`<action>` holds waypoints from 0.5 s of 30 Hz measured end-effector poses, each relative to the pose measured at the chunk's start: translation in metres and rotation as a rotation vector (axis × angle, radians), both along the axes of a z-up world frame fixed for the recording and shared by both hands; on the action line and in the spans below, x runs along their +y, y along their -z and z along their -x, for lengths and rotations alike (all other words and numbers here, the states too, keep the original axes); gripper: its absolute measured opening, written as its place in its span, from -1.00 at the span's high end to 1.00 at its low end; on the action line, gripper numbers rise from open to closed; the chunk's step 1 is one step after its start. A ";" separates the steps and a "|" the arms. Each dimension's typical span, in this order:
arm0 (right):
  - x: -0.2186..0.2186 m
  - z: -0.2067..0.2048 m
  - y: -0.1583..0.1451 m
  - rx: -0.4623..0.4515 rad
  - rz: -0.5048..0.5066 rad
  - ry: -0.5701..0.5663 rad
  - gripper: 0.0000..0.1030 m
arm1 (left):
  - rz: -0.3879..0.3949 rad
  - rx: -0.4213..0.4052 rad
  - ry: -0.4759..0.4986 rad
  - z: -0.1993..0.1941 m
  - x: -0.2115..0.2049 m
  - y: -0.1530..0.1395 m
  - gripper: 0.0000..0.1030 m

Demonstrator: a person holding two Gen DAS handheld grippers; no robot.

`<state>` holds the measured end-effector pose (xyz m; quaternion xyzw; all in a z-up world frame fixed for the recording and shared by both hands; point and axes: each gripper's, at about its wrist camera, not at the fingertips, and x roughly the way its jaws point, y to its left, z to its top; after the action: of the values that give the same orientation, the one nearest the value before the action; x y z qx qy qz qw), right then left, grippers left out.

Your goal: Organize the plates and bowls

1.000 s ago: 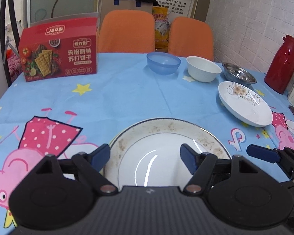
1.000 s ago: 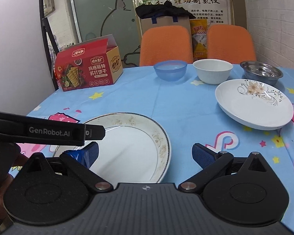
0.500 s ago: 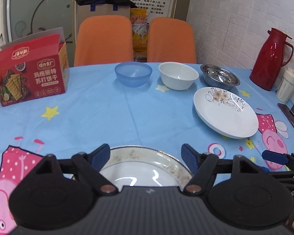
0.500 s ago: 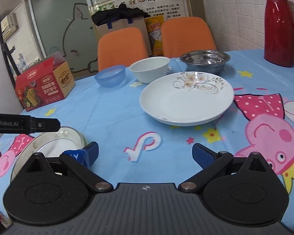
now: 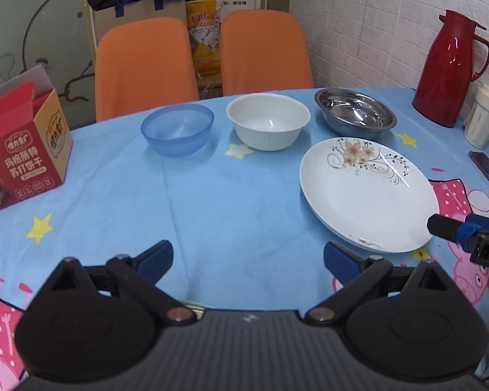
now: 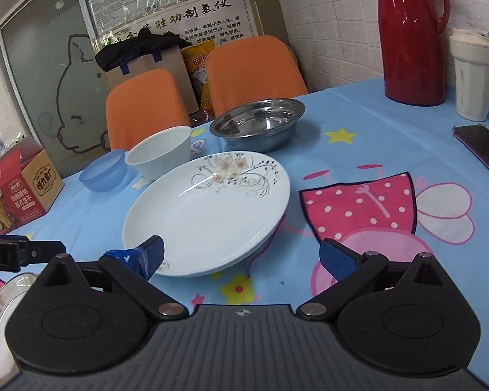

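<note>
A white plate with a flower print [image 5: 365,192] lies at the right of the table. Behind it stand a blue bowl [image 5: 177,128], a white bowl [image 5: 267,125] and a steel bowl [image 5: 355,115]. My left gripper [image 5: 247,259] hovers over bare tablecloth, its jaws opening with nothing between them. My right gripper [image 6: 243,255] is open at the near rim of the flower plate [image 6: 208,215]; its left fingertip overlaps that rim and the pads do not press on it. A gold-rimmed plate [image 6: 0,299] lies at the lower left in the right wrist view.
A red cracker box [image 5: 22,163] stands at the left. A red thermos [image 5: 450,68] and a white tumbler [image 5: 482,120] stand at the far right by the brick wall, with a phone [image 6: 482,150] near the right edge. Two orange chairs [image 5: 146,65] stand behind the table.
Both grippers have swung right, off the gold-rimmed plate and toward the flower plate. The left jaws have spread wider. The gold-rimmed plate has dropped out of the left wrist view.
</note>
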<state>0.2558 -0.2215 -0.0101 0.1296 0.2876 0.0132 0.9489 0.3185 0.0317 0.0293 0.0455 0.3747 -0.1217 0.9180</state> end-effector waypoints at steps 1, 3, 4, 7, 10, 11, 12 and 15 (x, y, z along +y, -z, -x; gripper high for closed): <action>-0.004 -0.003 0.000 -0.007 -0.002 0.005 -0.74 | -0.010 -0.006 0.003 -0.002 -0.002 -0.001 -0.90; -0.009 -0.012 -0.001 -0.008 -0.010 0.000 -0.74 | -0.017 -0.006 0.009 -0.006 -0.005 -0.003 -0.91; -0.010 -0.016 -0.001 -0.006 -0.004 -0.005 -0.74 | -0.010 0.002 0.012 -0.010 -0.007 -0.003 -0.93; -0.009 -0.030 0.000 0.007 0.021 -0.023 -0.74 | 0.022 0.042 0.031 -0.024 -0.016 -0.005 -0.95; -0.009 -0.039 0.001 0.014 0.046 -0.037 -0.74 | 0.043 0.075 0.072 -0.044 -0.030 -0.003 -0.95; -0.009 -0.041 0.002 0.020 0.054 -0.037 -0.74 | 0.048 0.081 0.086 -0.051 -0.034 -0.002 -0.95; -0.009 -0.043 0.002 0.024 0.059 -0.040 -0.74 | 0.054 0.092 0.099 -0.060 -0.040 0.001 -0.95; -0.010 -0.048 0.004 0.033 0.070 -0.044 -0.74 | 0.087 0.139 0.121 -0.082 -0.051 0.009 -0.95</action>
<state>0.3040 -0.2313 -0.0145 0.0902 0.3065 0.0219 0.9473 0.4008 -0.0192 0.0200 0.0197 0.4283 -0.1960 0.8819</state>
